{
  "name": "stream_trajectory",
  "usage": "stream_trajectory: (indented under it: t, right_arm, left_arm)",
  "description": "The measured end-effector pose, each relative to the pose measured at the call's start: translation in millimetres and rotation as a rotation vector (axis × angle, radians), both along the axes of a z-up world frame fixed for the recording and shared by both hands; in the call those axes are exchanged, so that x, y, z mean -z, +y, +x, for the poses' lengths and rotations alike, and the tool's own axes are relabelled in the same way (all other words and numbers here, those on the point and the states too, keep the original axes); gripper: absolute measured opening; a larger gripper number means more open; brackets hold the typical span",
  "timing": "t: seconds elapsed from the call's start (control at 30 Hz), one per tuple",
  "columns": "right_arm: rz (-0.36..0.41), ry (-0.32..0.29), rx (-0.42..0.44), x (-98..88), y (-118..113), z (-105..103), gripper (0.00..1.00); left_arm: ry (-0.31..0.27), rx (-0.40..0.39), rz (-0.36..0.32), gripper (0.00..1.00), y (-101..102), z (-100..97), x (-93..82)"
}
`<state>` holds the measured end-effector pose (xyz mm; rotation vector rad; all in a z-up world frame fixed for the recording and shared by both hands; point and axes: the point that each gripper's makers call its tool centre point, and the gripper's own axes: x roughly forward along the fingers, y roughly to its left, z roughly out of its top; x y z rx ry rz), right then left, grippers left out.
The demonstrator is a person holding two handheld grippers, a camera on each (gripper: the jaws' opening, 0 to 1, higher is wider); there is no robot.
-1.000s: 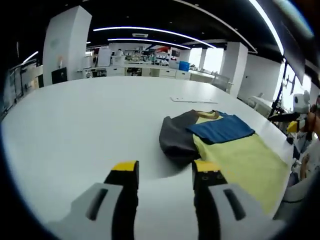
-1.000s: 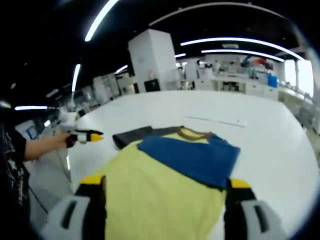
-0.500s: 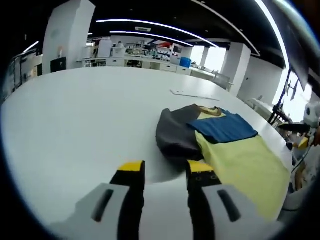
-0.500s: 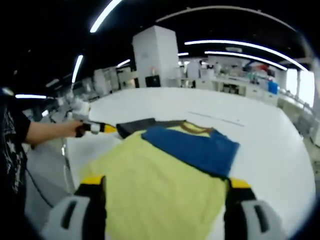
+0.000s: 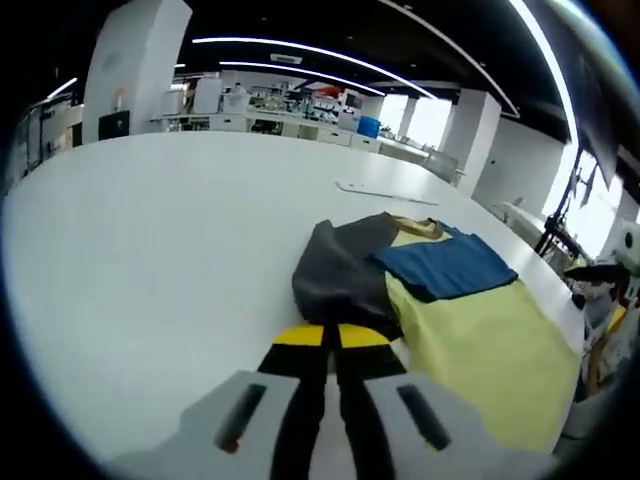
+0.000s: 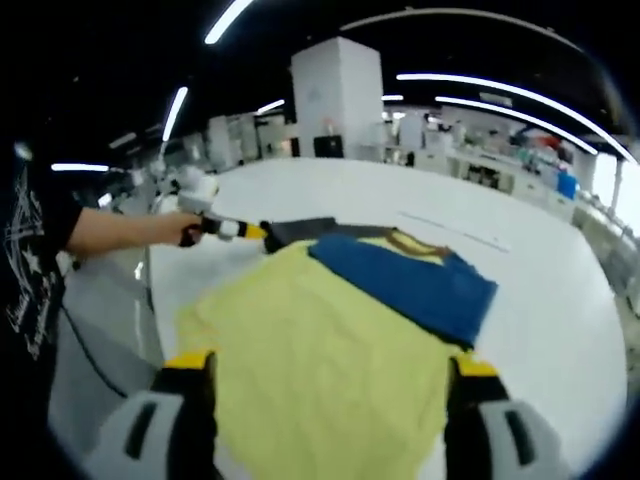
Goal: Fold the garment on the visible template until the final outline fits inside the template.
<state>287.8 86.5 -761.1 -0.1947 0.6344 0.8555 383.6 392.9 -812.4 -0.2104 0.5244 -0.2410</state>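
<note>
While I clench left gripper [image 5: 332,338] on grey sleeve [image 5: 335,282], right gripper [image 6: 325,368] hangs open over shirt [image 6: 330,350]; next, I fold sleeve inward.

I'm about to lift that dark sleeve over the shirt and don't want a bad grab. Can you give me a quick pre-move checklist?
1. Left gripper shut: ok, its jaws are together at the near edge of the dark sleeve.
2. Cloth actually pinched between them: cannot tell, the tips hide the contact.
3. Right gripper free: ok, jaws wide apart and holding nothing, with the yellow shirt body between and beyond them.
4. Blue sleeve already folded onto the yellow body: ok.
5. Whole garment on the white table: ok in both views.
6. Template outline: cannot tell, no marking is clear.
</note>
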Motion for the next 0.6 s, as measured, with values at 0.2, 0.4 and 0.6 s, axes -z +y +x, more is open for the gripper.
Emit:
stream_trajectory:
  t: [0.2,0.4,0.6]
  right_arm:
    - [0.022,0.014,0.039,0.5,-4.1,2.3,0.93]
    - [0.043,0.013,0.082,-1.4,-5.1,2.7,0.92]
    - [0.058,0.027,0.081,2.0,-1.8,-5.0,0.91]
  left_arm:
    - [-0.077,-0.033,-0.014,0.00,-11.4,16.2,-28.4]
    - [-0.127,0.050,0.007,0.00,-46.3,30.3,-47.3]
    - [-0.145,0.129,0.030,0.00,-78.4,40.4,-53.7]
